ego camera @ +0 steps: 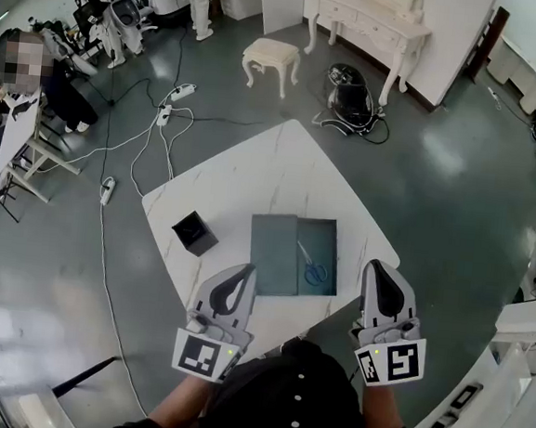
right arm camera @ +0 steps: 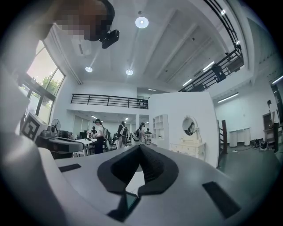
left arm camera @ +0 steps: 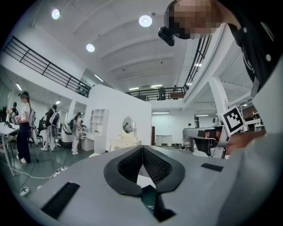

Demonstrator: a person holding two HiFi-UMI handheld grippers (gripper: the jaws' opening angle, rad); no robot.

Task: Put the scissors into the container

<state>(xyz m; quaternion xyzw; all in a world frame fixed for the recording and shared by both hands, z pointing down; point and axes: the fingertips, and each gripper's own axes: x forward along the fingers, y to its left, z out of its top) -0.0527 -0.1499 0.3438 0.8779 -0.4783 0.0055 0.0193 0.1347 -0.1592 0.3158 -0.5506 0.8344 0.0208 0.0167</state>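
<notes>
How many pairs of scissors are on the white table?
1: blue-handled metal scissors lie in the right half of the flat grey-green tray; the black square holder has a hidden inside.

Bright even overhead light, fisheye-warped edges.

scissors tiny, table near corner hidden

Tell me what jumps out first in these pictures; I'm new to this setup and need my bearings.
A white table fills the middle of the head view, with blue-handled scissors lying in the right half of a flat grey-blue box and a small black container standing to its left. Nearer the person, the left gripper and right gripper hang by the table's near edge, fingers together, holding nothing.
</notes>
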